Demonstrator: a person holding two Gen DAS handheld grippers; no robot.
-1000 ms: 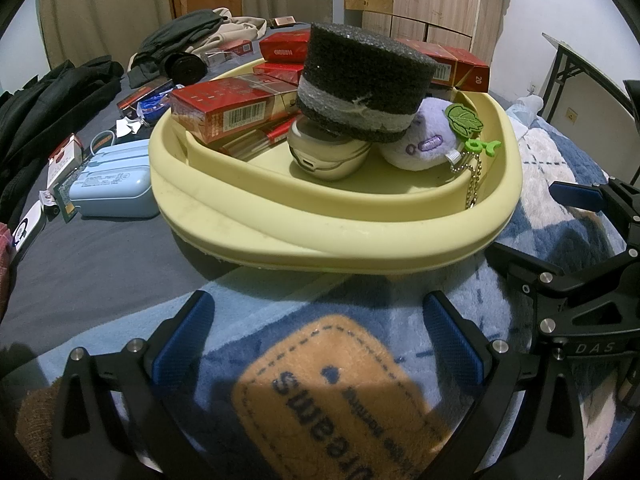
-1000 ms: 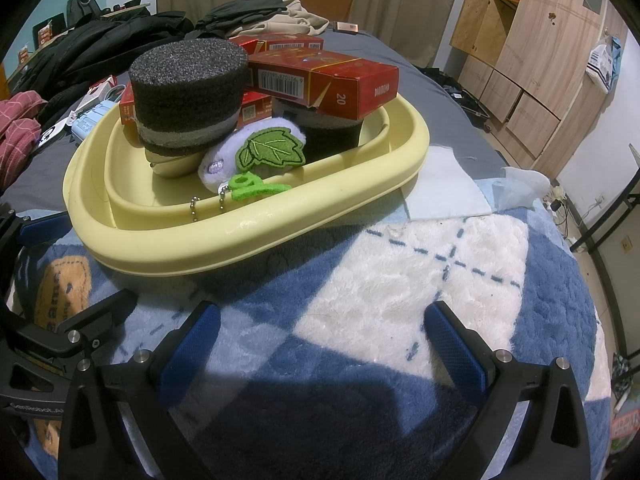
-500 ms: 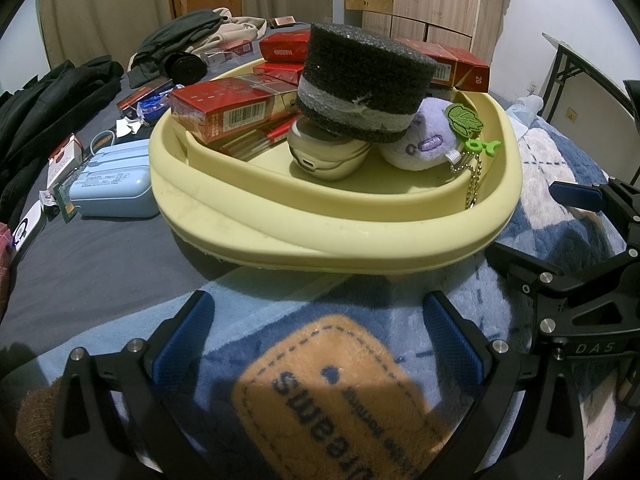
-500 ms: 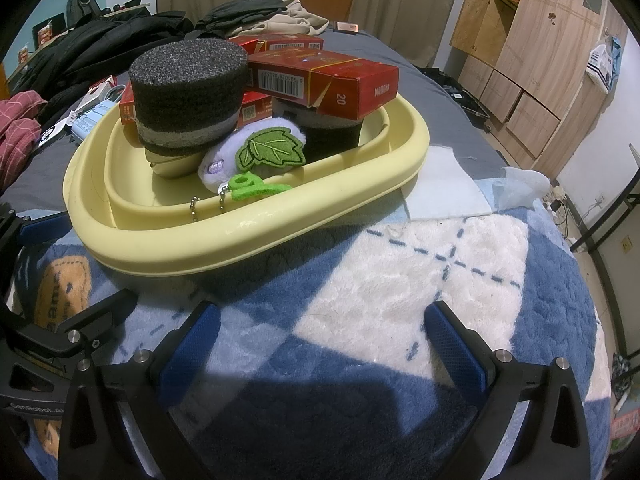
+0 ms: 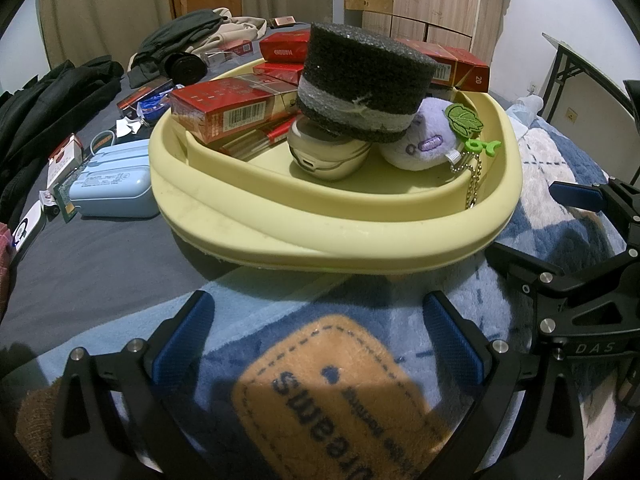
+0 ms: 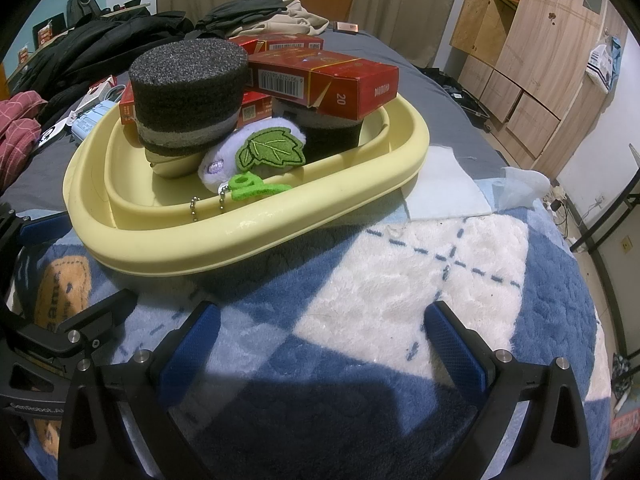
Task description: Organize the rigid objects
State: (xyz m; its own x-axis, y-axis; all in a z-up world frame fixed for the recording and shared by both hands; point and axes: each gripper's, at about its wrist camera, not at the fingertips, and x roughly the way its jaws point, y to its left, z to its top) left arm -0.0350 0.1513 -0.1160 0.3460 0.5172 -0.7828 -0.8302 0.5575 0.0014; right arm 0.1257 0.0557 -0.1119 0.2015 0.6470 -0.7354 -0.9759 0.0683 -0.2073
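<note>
No shift: both tools (image 5: 318,338) (image 6: 318,338) spread, short of yellow basin (image 5: 360,236).

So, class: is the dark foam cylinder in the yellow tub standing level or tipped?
Tipped. The foam cylinder rests on a round cream case in the tub, and its flat top slopes in the left wrist view.

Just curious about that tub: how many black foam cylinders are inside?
2 foam cylinders. One sits on a beige case; the other lies under a red box, both in the yellow tub. Others may be hidden.
</note>
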